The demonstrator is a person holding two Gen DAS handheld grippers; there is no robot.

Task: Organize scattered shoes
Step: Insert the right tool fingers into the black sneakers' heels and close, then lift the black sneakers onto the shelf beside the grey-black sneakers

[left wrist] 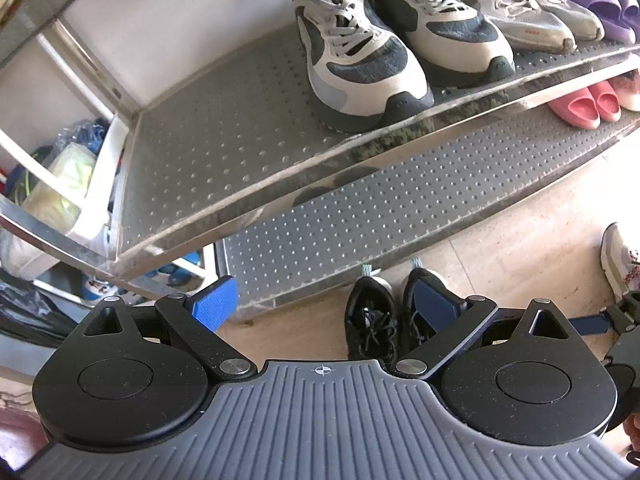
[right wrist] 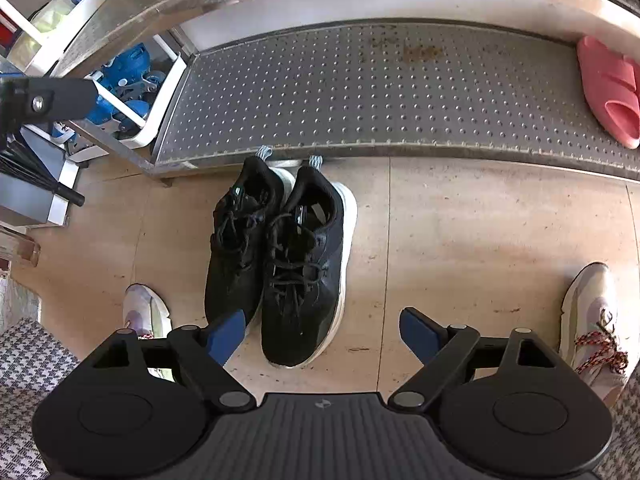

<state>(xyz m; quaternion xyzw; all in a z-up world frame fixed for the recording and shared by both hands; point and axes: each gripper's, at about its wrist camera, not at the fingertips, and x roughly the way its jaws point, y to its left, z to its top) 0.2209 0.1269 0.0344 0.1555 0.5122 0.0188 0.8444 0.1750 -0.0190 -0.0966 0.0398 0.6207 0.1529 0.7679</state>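
A pair of sneakers (right wrist: 280,264) is sitting side by side on the floor (right wrist: 480,240), heels touching the rack's lower shelf (right wrist: 360,92); a slipper (right wrist: 608,92) is lying at that shelf's right end.

On my feeds the ground is a pale beige stone-look tiled floor (right wrist: 480,240), scuffed and speckled, with thin dark joints between the tiles. At the left stands a white plastic open-frame storage unit (right wrist: 154,128); its lower level holds blue plastic items with grey parts (right wrist: 128,68), and I cannot tell what they are. Higher in it I see a yellow-green crumpled plastic bag (left wrist: 68,176) beside clear wrapping. Near that unit, a black folded thing with thin ribs and a rod end (right wrist: 40,176) lies over a grey box. A black-and-white houndstooth fabric (right wrist: 24,380) fills the lower left corner. A plain white wall (left wrist: 180,20) is behind.
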